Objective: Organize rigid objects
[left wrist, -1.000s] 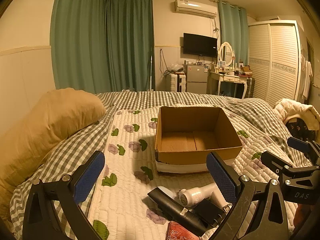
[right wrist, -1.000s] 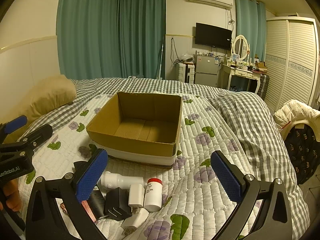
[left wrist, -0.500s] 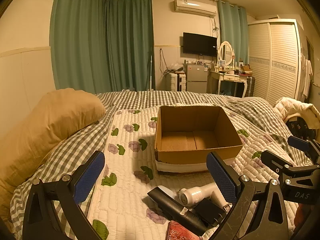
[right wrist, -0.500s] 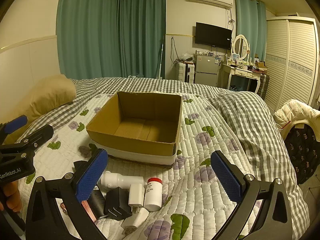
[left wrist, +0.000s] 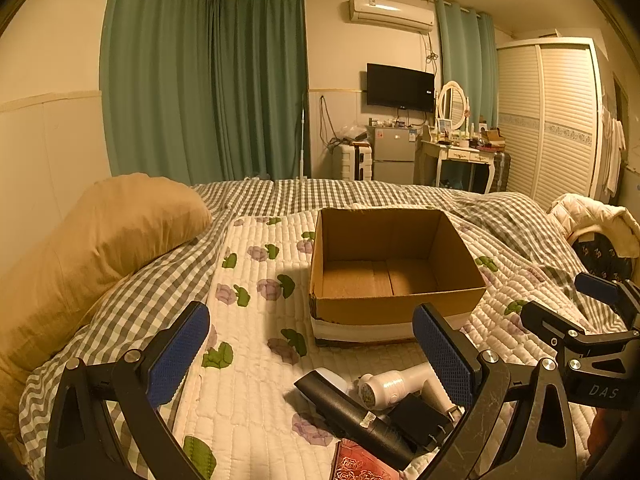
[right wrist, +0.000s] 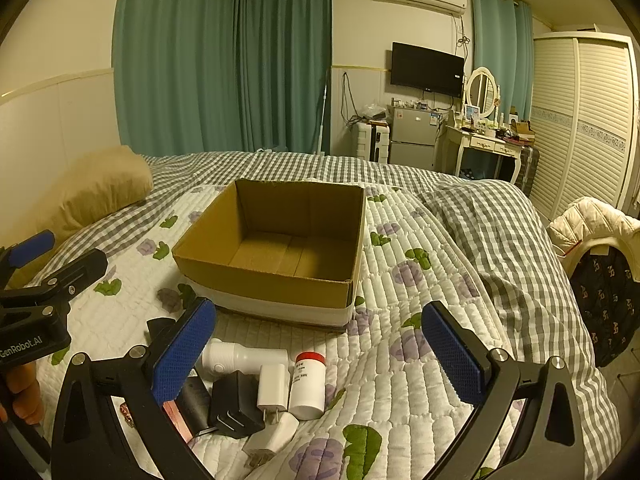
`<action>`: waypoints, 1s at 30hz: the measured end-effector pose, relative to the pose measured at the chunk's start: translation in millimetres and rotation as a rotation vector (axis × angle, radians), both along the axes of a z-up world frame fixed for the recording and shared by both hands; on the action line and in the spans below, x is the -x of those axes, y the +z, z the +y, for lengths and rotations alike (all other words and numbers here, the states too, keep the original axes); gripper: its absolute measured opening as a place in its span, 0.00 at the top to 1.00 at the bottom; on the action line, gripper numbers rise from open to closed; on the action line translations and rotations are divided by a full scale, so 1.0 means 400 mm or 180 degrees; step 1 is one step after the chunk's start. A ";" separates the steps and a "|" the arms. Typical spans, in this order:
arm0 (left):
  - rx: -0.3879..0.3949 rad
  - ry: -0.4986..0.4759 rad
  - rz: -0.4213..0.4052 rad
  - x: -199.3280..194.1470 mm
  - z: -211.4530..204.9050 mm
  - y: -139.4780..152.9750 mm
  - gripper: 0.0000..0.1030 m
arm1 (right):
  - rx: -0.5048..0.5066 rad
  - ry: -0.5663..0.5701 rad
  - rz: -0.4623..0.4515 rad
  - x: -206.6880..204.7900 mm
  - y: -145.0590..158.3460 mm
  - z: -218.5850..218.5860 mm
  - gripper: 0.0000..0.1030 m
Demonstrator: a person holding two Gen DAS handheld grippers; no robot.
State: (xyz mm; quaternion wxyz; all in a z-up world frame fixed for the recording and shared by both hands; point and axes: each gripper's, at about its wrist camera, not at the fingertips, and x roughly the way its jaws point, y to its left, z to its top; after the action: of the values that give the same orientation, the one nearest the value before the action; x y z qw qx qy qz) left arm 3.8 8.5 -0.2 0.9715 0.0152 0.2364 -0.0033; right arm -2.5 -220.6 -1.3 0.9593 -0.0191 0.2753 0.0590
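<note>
An open, empty cardboard box sits on the quilted bed. In front of it lies a pile: a white handheld device, a black cylinder, a black charger, a white charger, a white bottle with a red cap and a red patterned box. My left gripper is open and empty above the pile's left. My right gripper is open and empty above the pile.
A tan pillow lies at the left on the checked blanket. A white jacket over a dark chair stands right of the bed. A dresser, a small fridge and a wardrobe stand at the far wall.
</note>
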 end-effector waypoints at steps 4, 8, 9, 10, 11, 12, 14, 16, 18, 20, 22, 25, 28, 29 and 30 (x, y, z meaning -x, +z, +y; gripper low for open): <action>0.0000 -0.0002 -0.0001 0.000 0.001 0.000 0.00 | 0.0001 0.0000 -0.0001 0.000 0.001 0.000 0.00; 0.0001 -0.0001 0.0003 0.000 0.000 0.000 0.00 | 0.0007 0.0000 -0.0001 0.002 0.000 0.000 0.00; -0.0001 -0.0001 0.0000 0.000 0.000 0.000 0.00 | 0.0006 0.0000 0.0001 0.002 0.000 0.000 0.00; -0.0004 -0.0001 0.0003 0.000 0.000 0.000 0.00 | 0.0005 -0.0002 -0.0002 0.002 0.000 0.000 0.00; -0.0012 -0.0004 0.0004 0.002 0.001 0.000 0.00 | 0.0007 -0.0003 -0.0001 0.003 0.000 0.000 0.00; -0.0022 -0.0005 0.0008 0.002 0.001 0.000 0.00 | 0.0012 -0.0002 0.0005 0.003 0.000 0.000 0.00; -0.0036 -0.0010 0.0015 0.005 0.000 -0.001 0.00 | 0.0032 -0.0001 -0.0001 0.007 0.000 0.000 0.00; -0.0054 -0.0007 0.0023 0.008 -0.003 -0.001 0.00 | 0.0058 -0.0001 0.0001 0.011 0.004 0.000 0.00; -0.0063 -0.0029 0.0036 0.011 -0.007 0.001 0.00 | 0.0083 -0.0005 0.0008 0.013 0.010 0.002 0.00; -0.0073 -0.0040 0.0047 0.013 -0.013 0.003 0.00 | 0.0104 -0.0009 0.0013 0.017 0.016 0.000 0.00; -0.0088 -0.0064 0.0088 0.015 -0.015 -0.003 0.00 | 0.0125 -0.0014 0.0032 0.020 0.018 -0.002 0.00; -0.0144 -0.0127 0.0315 0.015 -0.017 -0.048 0.00 | 0.0167 -0.0013 0.0092 0.021 0.013 -0.003 0.00; -0.0278 -0.0095 0.0700 0.008 -0.019 -0.127 0.00 | 0.0182 -0.0004 0.0202 0.019 -0.010 -0.005 0.00; -0.0306 -0.0090 0.0874 0.005 -0.019 -0.157 0.00 | 0.0189 0.0011 0.0256 0.018 -0.021 -0.003 0.00; -0.0320 -0.0109 0.1008 0.005 -0.021 -0.183 0.00 | 0.0199 0.0025 0.0304 0.017 -0.031 -0.001 0.00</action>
State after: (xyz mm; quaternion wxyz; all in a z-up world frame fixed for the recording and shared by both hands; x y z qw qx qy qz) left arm 1.8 -0.1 -73.5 0.9199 0.0671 0.3861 -0.0103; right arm -9.2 -221.1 -13.9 0.9438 -0.0473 0.3224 0.0550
